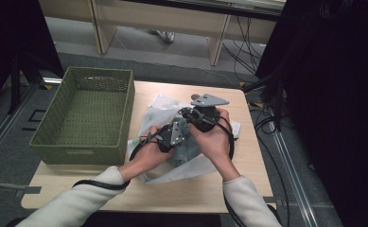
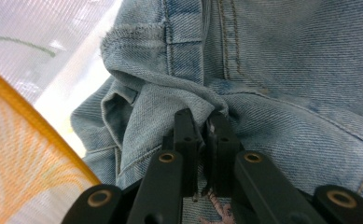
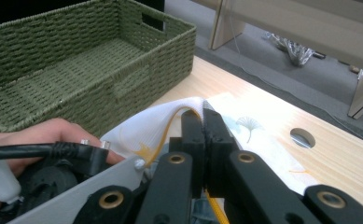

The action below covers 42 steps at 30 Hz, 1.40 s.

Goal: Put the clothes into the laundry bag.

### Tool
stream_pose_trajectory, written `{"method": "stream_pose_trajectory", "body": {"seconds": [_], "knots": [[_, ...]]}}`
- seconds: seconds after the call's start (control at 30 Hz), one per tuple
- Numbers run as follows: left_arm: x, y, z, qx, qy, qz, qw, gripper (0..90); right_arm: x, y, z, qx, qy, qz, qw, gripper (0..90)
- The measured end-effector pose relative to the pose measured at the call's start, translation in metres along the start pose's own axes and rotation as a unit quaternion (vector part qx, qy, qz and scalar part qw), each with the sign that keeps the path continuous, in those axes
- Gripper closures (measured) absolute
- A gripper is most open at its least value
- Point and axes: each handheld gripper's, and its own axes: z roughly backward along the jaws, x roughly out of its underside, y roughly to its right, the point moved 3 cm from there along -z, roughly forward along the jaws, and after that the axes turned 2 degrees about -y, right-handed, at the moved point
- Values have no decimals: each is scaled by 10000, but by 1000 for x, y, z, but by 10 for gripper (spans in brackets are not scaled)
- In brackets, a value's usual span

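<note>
A piece of light blue denim (image 2: 286, 70) lies bunched on a thin white cloth with an orange trim (image 1: 158, 111) in the middle of the table. My left gripper (image 2: 201, 119) is shut on a raised fold of the denim near a seam. In the high view, that left gripper (image 1: 171, 135) sits over the denim (image 1: 184, 152), close beside my right gripper (image 1: 203, 115). The right gripper (image 3: 202, 116) is shut on an edge of the white cloth (image 3: 146, 123), with the orange trim running between its jaws.
A green woven basket (image 1: 84, 116) stands on the left part of the wooden table (image 1: 248, 156), its near wall (image 3: 137, 79) close to the cloth. A round cable hole (image 3: 303, 137) is in the table's far side. Cables trail off the right edge.
</note>
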Motion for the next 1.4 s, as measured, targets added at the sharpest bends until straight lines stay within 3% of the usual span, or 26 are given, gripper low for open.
{"method": "stream_pose_trajectory", "body": {"seconds": [0.17, 0.33, 0.47, 0.63, 0.73, 0.83, 0.9, 1.1, 1.27, 1.4], "knots": [[0, -4, -3, -149, -43, -18, 9999, 828, -3, 0, 4, 6, 120, -35, 9999, 900], [-1, -1, 2, -176, 54, -64, 9998, 803, -7, -1, 9, 12, 289, -39, 9996, 900], [-3, 0, 10, -132, 196, -46, 9997, 733, -5, 2, 7, 9, 228, -81, 9997, 900], [-9, 2, 30, 87, 549, 122, 9984, 595, -2, 5, 4, 33, 164, -90, 9998, 900], [-20, 7, 43, 307, 1031, -29, 9942, 547, -2, 6, 4, 60, 174, -109, 9998, 900], [-31, 15, 46, 599, 1344, 19, 9891, 587, -3, 5, 4, 65, 179, -126, 9997, 900], [-36, 19, 42, 675, 1382, -73, 9881, 615, -3, 5, 4, 70, 155, -118, 9998, 900], [-44, 25, 27, 753, 1422, -98, 9869, 698, -1, 5, 5, 73, 111, -261, 9996, 900], [-54, 33, 24, 791, 1548, -154, 9847, 710, -3, 8, 8, 110, 166, -193, 9996, 900], [-57, 34, 23, 652, 1509, -192, 9862, 728, -5, 8, 11, 130, 221, -195, 9995, 900]]}}
